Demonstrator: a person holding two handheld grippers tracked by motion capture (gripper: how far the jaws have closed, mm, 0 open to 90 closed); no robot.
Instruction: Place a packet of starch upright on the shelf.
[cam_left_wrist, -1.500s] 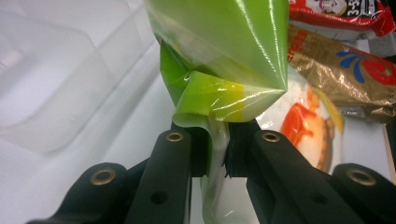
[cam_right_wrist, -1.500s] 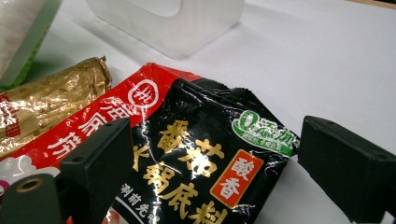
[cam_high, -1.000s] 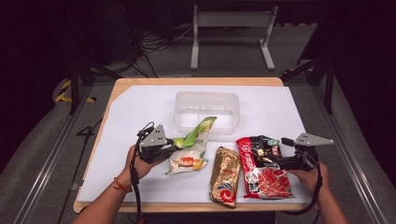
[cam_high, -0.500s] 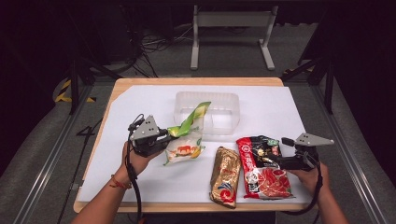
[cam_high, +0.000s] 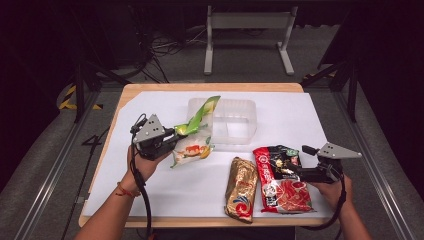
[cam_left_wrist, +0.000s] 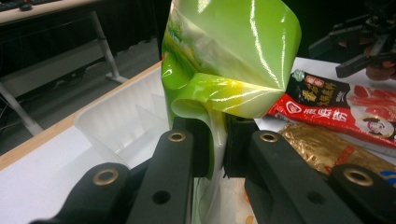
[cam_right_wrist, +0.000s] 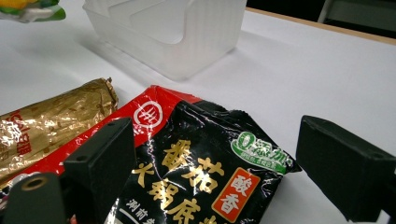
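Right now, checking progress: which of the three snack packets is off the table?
The green packet, pinched in the left gripper; the gold packet and red-black packet lie flat.

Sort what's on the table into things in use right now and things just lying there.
In use: green snack bag, pinched in the left gripper; clear plastic bin beside it.
Lying about: gold packet; red-and-black packet, between the right gripper's open fingers.

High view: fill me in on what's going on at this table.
A person works a gripper in each hand. The left gripper is clamped on the glossy green snack packet and holds it off the white tabletop, beside the clear plastic compartment bin. The right gripper rests open around the top of the red-and-black packet. A gold foil packet lies alongside.
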